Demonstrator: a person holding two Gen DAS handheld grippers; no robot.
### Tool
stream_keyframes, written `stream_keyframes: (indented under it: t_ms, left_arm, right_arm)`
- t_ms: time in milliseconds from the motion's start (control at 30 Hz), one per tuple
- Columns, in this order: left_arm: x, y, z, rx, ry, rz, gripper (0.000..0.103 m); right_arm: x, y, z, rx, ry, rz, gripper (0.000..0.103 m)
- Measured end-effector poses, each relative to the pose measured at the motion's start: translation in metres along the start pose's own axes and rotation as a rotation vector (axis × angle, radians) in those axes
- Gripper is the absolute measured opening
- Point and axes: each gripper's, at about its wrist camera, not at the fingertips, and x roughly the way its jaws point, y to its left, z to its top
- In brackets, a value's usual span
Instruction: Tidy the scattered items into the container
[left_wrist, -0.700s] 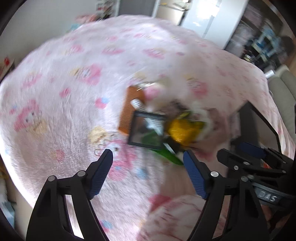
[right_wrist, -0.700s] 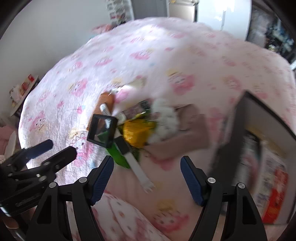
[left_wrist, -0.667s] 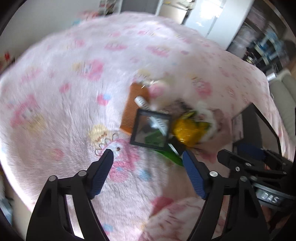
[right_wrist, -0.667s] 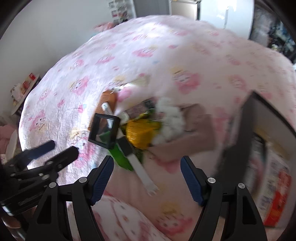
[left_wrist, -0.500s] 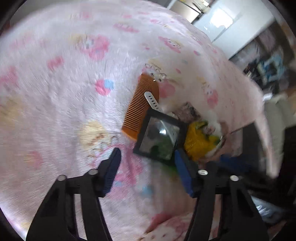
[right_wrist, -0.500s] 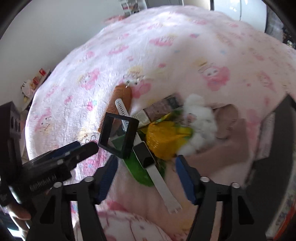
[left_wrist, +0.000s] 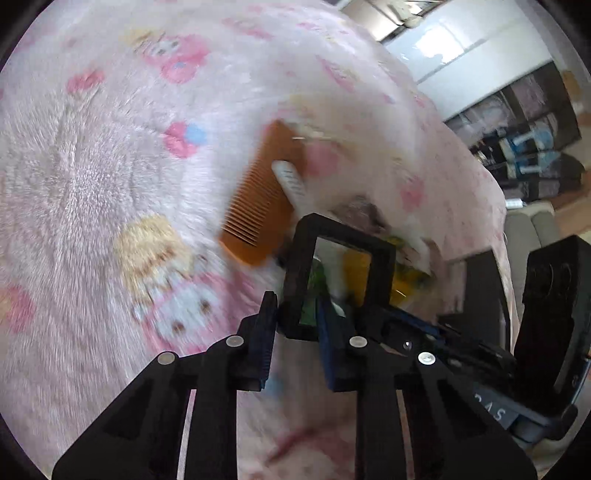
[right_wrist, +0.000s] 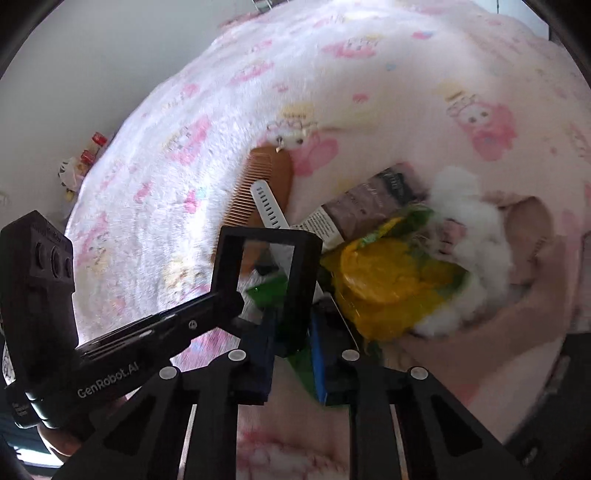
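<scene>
pink cartoon-print blanket (left_wrist: 92, 177) underneath; dark shelving (left_wrist: 524, 122) behind; white wall (right_wrist: 110, 55).

I see the framed mirror (right_wrist: 266, 273) standing before the comb (right_wrist: 258, 184), the snack packet (right_wrist: 388, 288) to its right, all on the blanket (right_wrist: 332, 74).

Pink cartoon-print blanket (left_wrist: 110, 155), plain white wall (right_wrist: 110, 55), dark cluttered shelving (left_wrist: 528, 122), grey sofa (left_wrist: 524, 229), bright daylight.

We note left gripper (left_wrist: 295, 325): black angular frame, blue ribbed pads, four silver screw heads. Right gripper (right_wrist: 290, 339): same build. At 8 o'clock in right view, left unit's body, white "GenRobot.AI" lettering, lens cluster.
</scene>
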Motion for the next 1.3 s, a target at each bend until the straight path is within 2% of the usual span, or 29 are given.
stream_keyframes:
  t_ms: [233,300,400,500,633,767,833,867,933,1067,1167,1233,1300]
  left_arm:
    - [-0.040,-0.083,-0.037,0.173,0.014,-0.091,0.021]
    - [-0.045,-0.108,-0.054,0.217,0.056,-0.144,0.021]
    - [-0.047,-0.140,-0.090,0.311,0.118,-0.177,0.021]
    - [-0.030,-0.181,-0.127,0.415,0.198,-0.205,0.021]
    - [0.005,-0.229,-0.172,0.518,0.301,-0.195,0.021]
    - [0.041,-0.254,-0.212,0.579,0.408,-0.175,0.021]
    - [0.064,-0.261,-0.224,0.602,0.449,-0.135,0.023]
    - [0.084,-0.268,-0.230,0.611,0.497,-0.091,0.023]
    - [0.106,-0.278,-0.236,0.650,0.539,-0.044,0.022]
    - [0.114,-0.283,-0.235,0.699,0.496,-0.001,0.022]
    - [0.112,-0.273,-0.231,0.701,0.459,-0.012,0.022]
    - [0.112,-0.267,-0.227,0.681,0.459,-0.040,0.022]
    - [0.110,-0.263,-0.221,0.645,0.459,-0.097,0.022]
  right_arm:
    - [-0.095,-0.007,-0.042,0.050,-0.146,-0.028,0.015]
    - [-0.127,-0.017,-0.073,0.074,-0.187,-0.052,0.015]
    - [-0.166,-0.045,-0.128,0.156,-0.211,-0.059,0.015]
    - [-0.190,-0.075,-0.176,0.232,-0.212,-0.100,0.015]
    - [-0.206,-0.112,-0.231,0.333,-0.216,-0.150,0.015]
    - [-0.214,-0.155,-0.273,0.449,-0.218,-0.187,0.015]
    - [-0.205,-0.178,-0.282,0.510,-0.205,-0.191,0.015]
    - [-0.199,-0.188,-0.283,0.531,-0.196,-0.199,0.016]
    - [-0.187,-0.206,-0.283,0.548,-0.152,-0.235,0.016]
    - [-0.171,-0.233,-0.281,0.611,-0.119,-0.209,0.016]
    - [-0.169,-0.234,-0.290,0.652,-0.150,-0.199,0.016]
    - [-0.174,-0.231,-0.291,0.672,-0.200,-0.186,0.016]
    - [-0.172,-0.223,-0.287,0.648,-0.204,-0.187,0.016]
